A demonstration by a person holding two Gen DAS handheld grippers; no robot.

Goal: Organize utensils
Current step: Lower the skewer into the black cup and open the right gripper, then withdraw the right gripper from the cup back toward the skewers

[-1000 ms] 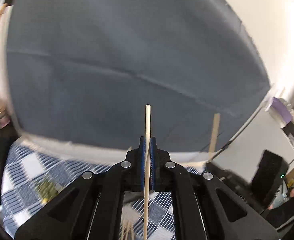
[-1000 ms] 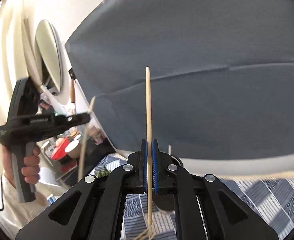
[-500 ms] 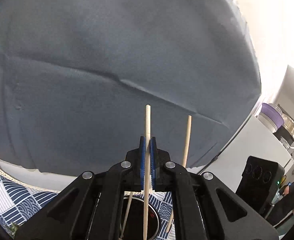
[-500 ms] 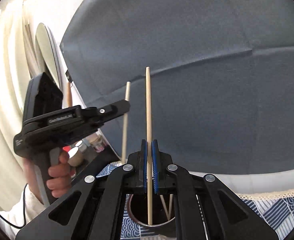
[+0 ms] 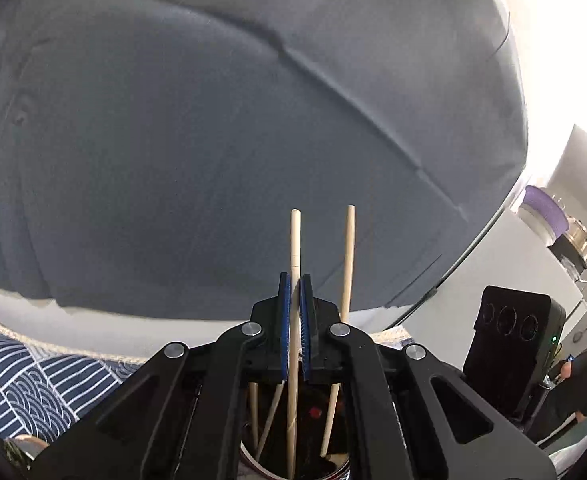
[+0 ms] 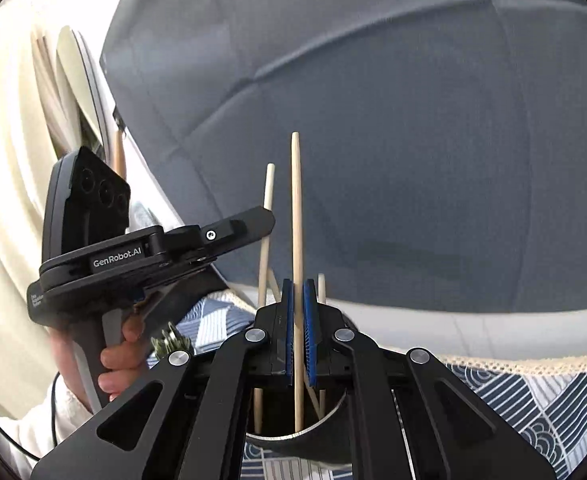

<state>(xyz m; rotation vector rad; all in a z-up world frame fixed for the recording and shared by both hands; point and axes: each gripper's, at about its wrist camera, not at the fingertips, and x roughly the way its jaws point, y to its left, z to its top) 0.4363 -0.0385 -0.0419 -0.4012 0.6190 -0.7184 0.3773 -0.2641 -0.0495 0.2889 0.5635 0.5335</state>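
My left gripper (image 5: 294, 280) stands upright over a dark round holder cup (image 5: 253, 456), with a pale wooden chopstick (image 5: 294, 240) between its blue pads; its jaws have parted slightly around the stick. The stick's lower end is inside the cup. My right gripper (image 6: 298, 286) stands over the same cup (image 6: 329, 412), with a second chopstick (image 6: 296, 200) between slightly parted pads, its tip in the cup. Other chopsticks (image 5: 348, 256) lean in the cup. The left gripper body (image 6: 149, 248) shows in the right wrist view.
A blue and white patterned cloth (image 5: 25, 380) covers the table. A grey fabric backdrop (image 5: 213, 140) fills the space behind. A mirror (image 6: 77, 80) stands at the left. Shelves with kitchenware (image 5: 553, 224) are at the far right.
Both grippers moved together over the cup and lowered their chopsticks into it. The pads of both have loosened from tightly shut to slightly apart.
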